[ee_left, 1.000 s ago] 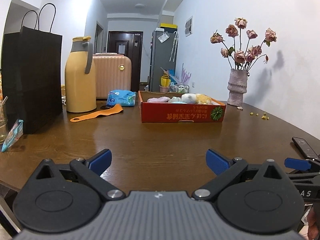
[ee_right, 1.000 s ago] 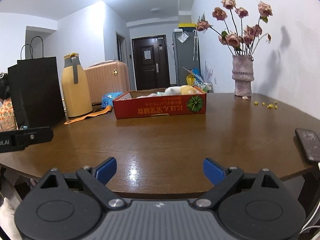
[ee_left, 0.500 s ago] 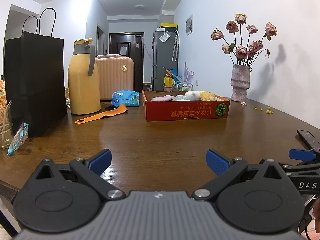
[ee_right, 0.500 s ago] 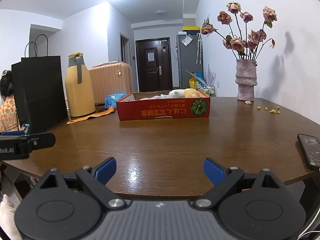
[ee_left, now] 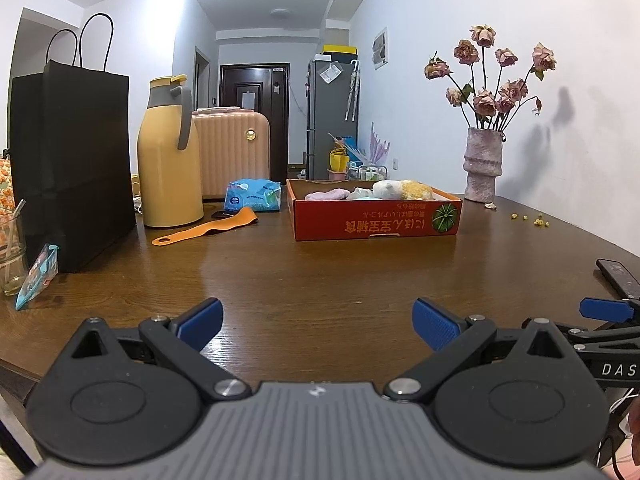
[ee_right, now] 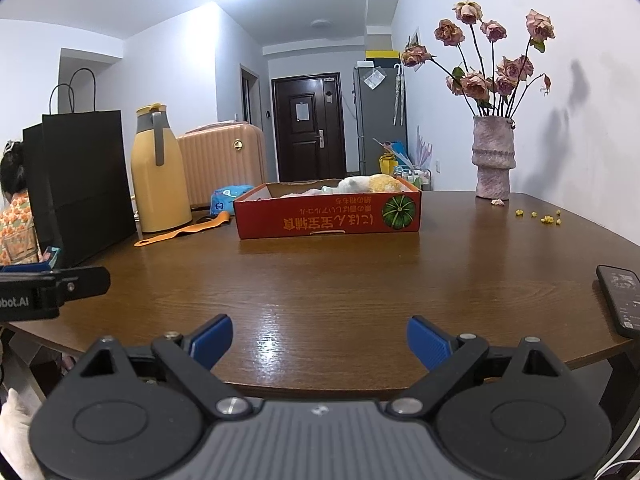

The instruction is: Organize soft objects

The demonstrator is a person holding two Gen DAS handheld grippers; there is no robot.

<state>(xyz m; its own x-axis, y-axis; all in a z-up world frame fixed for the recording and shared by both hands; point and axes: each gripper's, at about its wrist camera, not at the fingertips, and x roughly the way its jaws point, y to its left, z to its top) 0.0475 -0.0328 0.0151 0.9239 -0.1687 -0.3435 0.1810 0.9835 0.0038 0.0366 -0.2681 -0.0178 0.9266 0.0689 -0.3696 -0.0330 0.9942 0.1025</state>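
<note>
Left wrist: left gripper spread wide, empty, near table edge; soft toys lie in red box well ahead, apparently corralled for sorting. Right wrist: right gripper likewise agape w/ nothing held, facing box; phone sits at right.

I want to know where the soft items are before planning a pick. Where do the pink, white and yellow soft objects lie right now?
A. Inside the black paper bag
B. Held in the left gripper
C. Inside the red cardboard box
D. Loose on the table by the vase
C: the soft objects show above the rim of the red cardboard box, while the left gripper and right gripper are open and empty.
</note>
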